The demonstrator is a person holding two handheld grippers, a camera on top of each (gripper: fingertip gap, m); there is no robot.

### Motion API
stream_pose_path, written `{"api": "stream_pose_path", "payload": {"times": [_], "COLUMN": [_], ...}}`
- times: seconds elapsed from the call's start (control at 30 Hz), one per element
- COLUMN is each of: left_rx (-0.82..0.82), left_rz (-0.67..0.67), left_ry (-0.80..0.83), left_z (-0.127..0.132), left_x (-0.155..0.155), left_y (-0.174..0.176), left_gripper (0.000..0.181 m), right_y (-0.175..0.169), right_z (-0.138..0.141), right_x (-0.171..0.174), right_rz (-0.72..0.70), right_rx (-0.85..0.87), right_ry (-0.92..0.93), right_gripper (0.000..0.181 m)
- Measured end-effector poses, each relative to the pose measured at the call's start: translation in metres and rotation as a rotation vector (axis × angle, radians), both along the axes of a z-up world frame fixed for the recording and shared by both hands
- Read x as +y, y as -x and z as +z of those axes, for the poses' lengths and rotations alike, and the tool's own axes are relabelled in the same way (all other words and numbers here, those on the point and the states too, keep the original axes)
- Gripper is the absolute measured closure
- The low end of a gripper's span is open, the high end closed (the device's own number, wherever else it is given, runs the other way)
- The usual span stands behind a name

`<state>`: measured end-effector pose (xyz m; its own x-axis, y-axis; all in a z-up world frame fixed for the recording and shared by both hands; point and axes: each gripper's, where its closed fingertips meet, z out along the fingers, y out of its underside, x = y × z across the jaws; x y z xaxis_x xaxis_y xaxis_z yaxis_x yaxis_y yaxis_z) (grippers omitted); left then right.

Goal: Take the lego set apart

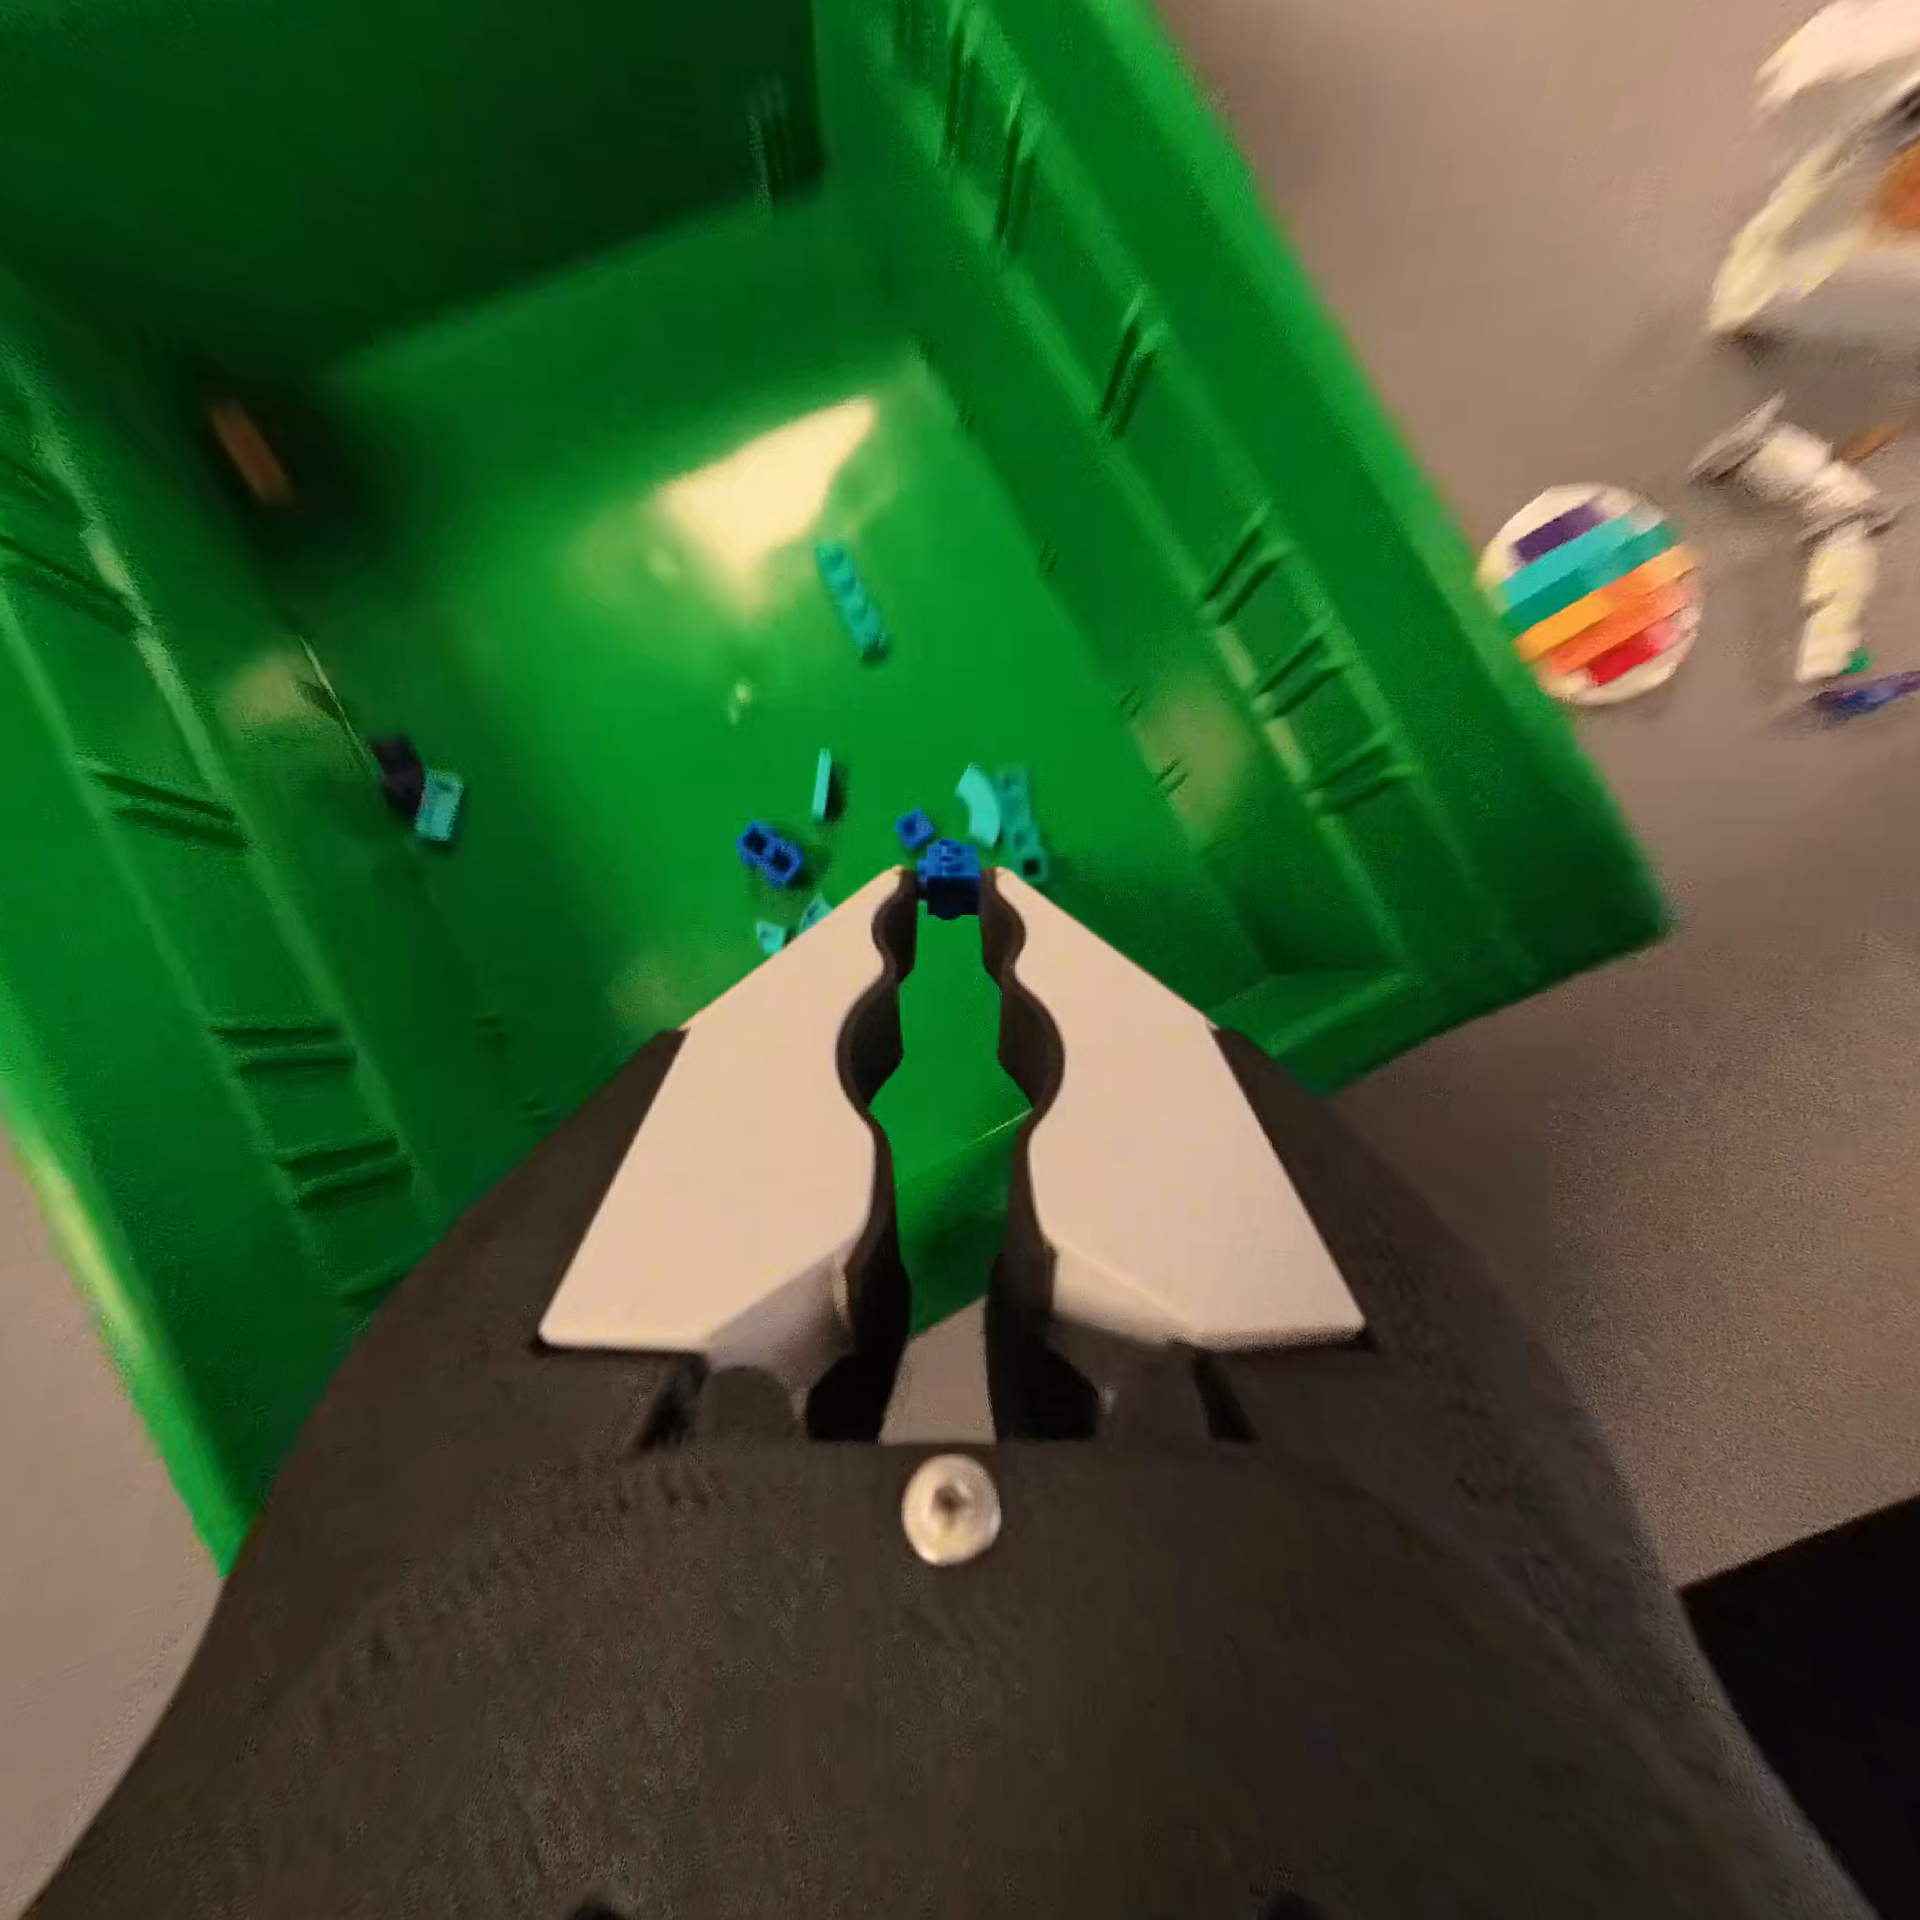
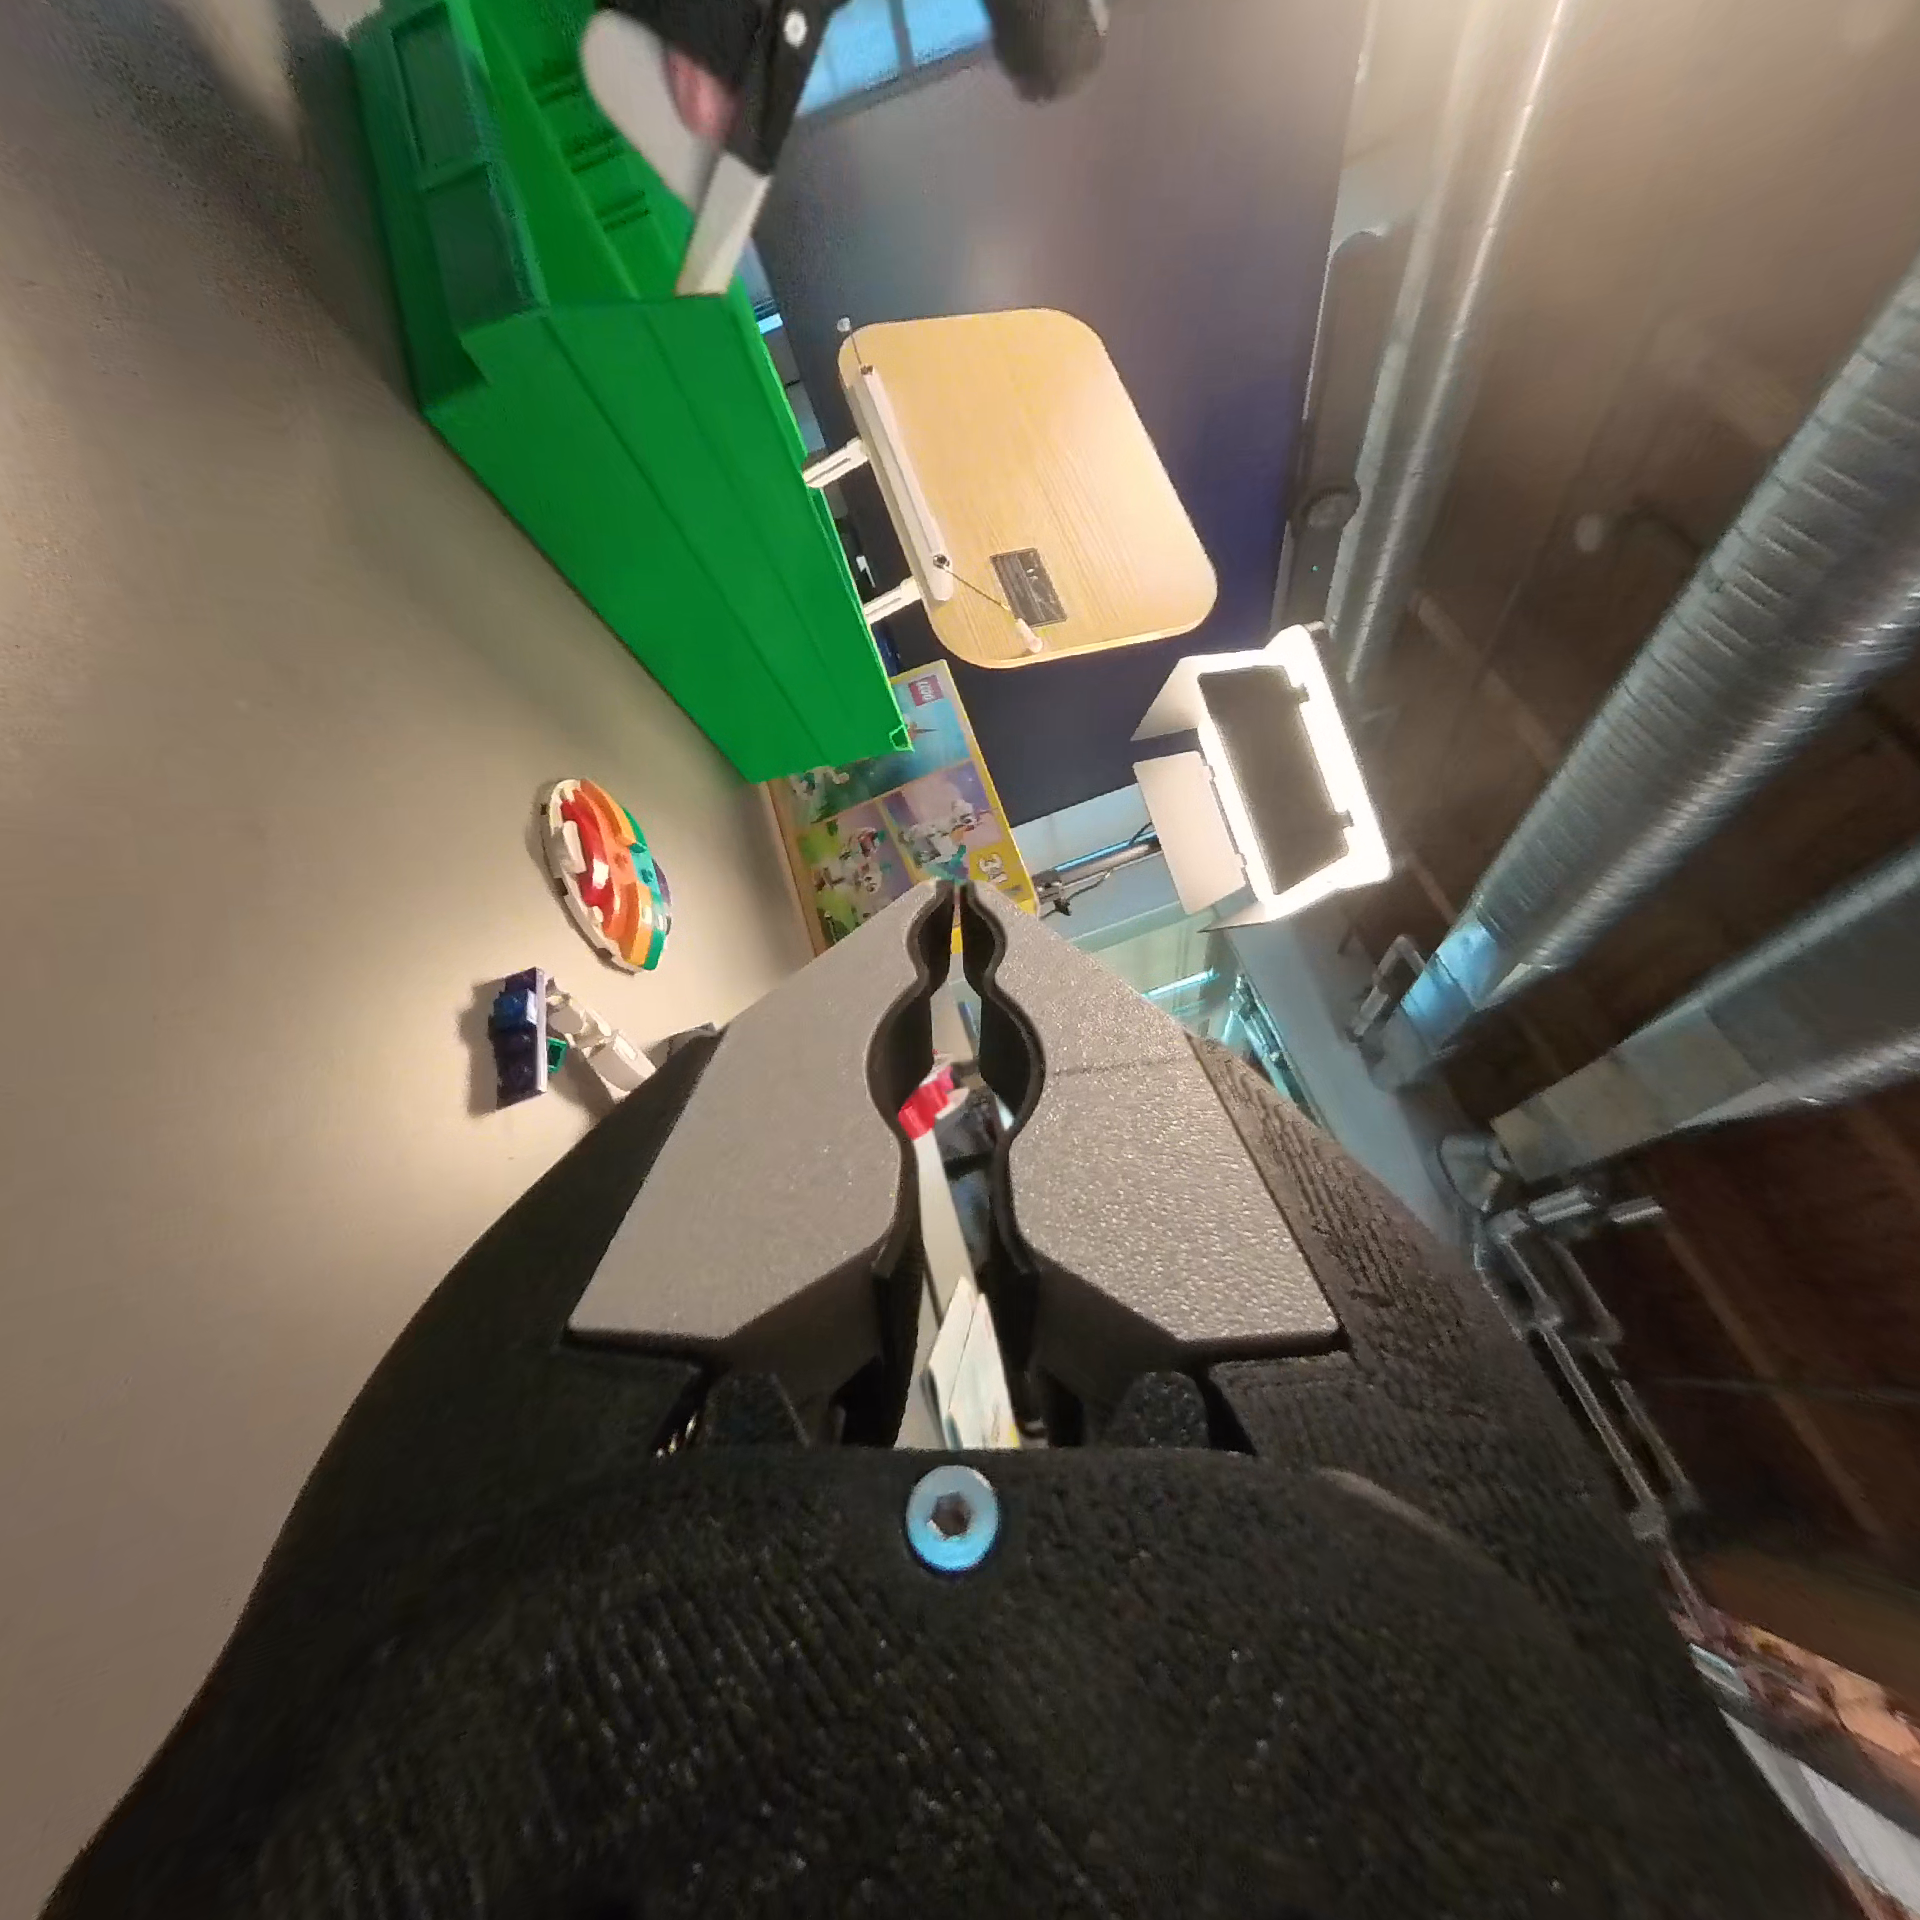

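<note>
My left gripper [image 1: 948,902] is shut on a small blue brick [image 1: 945,868] and holds it over the open green bin [image 1: 1278,582]. Several blue and teal loose bricks [image 1: 774,852] lie on the bin floor. A round rainbow-striped lego disc [image 1: 1595,597] lies on the grey table to the right of the bin; it also shows in the right wrist view [image 2: 608,873]. White lego model parts [image 1: 1834,592] lie blurred beyond it. My right gripper [image 2: 956,899] is shut and empty, raised off the table. A purple and white lego piece [image 2: 525,1039] lies to its left.
In the right wrist view the green bin [image 2: 644,499] stands on the table with the left gripper [image 2: 717,208] above it. A yellow lego box [image 2: 904,810] stands behind the disc. A small wooden table [image 2: 1029,488] and a white lamp [image 2: 1268,769] are farther off. My right fingertips sit around 30 centimetres from my left ones. My right gripper is the nearer one to the round rainbow-striped lego disc [image 1: 1595,597]: about 15 centimetres, against 20 centimetres.
</note>
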<state>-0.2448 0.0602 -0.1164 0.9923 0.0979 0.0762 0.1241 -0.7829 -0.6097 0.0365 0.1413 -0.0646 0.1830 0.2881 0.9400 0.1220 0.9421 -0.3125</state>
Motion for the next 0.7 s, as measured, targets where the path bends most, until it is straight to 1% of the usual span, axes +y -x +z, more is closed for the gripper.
{"api": "stream_pose_path", "payload": {"times": [0.07,0.13,0.27,0.37,0.47,0.53,0.6,0.67,0.7], "left_rx": [-0.035,-0.040,-0.031,0.001,0.016,0.029,0.070,0.167,0.227], "left_rz": [-0.004,-0.009,0.022,0.019,0.021,0.038,0.069,0.122,0.147], "left_ry": [0.117,0.160,0.206,0.252,0.266,0.240,0.171,0.037,-0.075], "left_z": [-0.024,-0.036,-0.045,-0.053,-0.056,-0.052,-0.041,-0.016,0.004], "left_x": [-0.004,-0.002,0.000,0.000,0.002,0.004,0.007,0.006,0.006], "left_y": [0.004,0.006,0.010,0.011,0.011,0.011,0.011,0.009,0.003], "left_gripper": [0.170,0.170,0.170,0.169,0.161,0.155,0.148,0.139,0.135], "right_y": [0.000,-0.001,-0.001,0.000,0.000,0.000,-0.001,-0.003,-0.004], "right_z": [-0.001,0.000,-0.002,-0.004,-0.005,-0.006,-0.004,-0.001,-0.002], "right_x": [0.002,0.004,0.007,0.008,0.007,0.009,0.010,0.013,0.015], "right_rz": [-0.009,-0.015,-0.022,-0.023,-0.019,-0.017,-0.014,-0.020,-0.030], "right_rx": [-0.004,-0.004,-0.010,-0.020,-0.029,-0.029,-0.017,-0.008,-0.011], "right_ry": [-0.002,0.005,0.020,0.021,0.031,0.049,0.077,0.080,0.076], "right_gripper": [0.181,0.181,0.181,0.181,0.181,0.181,0.181,0.180,0.179]}}
